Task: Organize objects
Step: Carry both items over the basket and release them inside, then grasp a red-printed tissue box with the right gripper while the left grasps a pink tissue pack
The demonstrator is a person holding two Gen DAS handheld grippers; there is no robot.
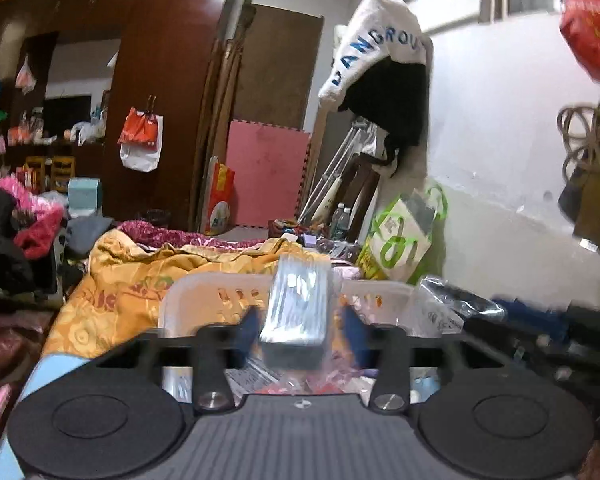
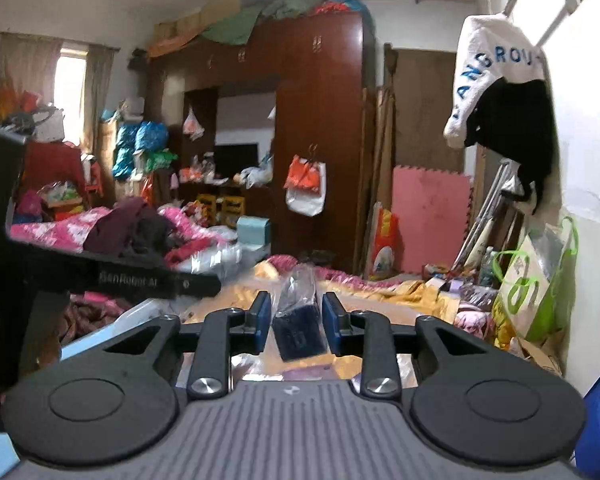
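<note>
In the left wrist view my left gripper [image 1: 300, 326] holds a silvery grey packet [image 1: 298, 304] wrapped in clear plastic, upright between its blue pads, above a white plastic basket [image 1: 204, 292]. The view is blurred. In the right wrist view my right gripper [image 2: 294, 316] has a dark blue item in a clear plastic bag [image 2: 298, 320] standing between its blue pads [image 2: 262, 316]; narrow gaps show at both sides. The left gripper's black body [image 2: 100, 276] crosses the left of that view.
The basket sits on a bed with an orange floral quilt [image 1: 120, 280]. More plastic-wrapped packets [image 1: 452, 304] lie to the right. A green and white bag [image 1: 404, 236] leans on the white wall. Clothes piles [image 2: 132, 228] and a brown wardrobe [image 2: 320, 120] stand behind.
</note>
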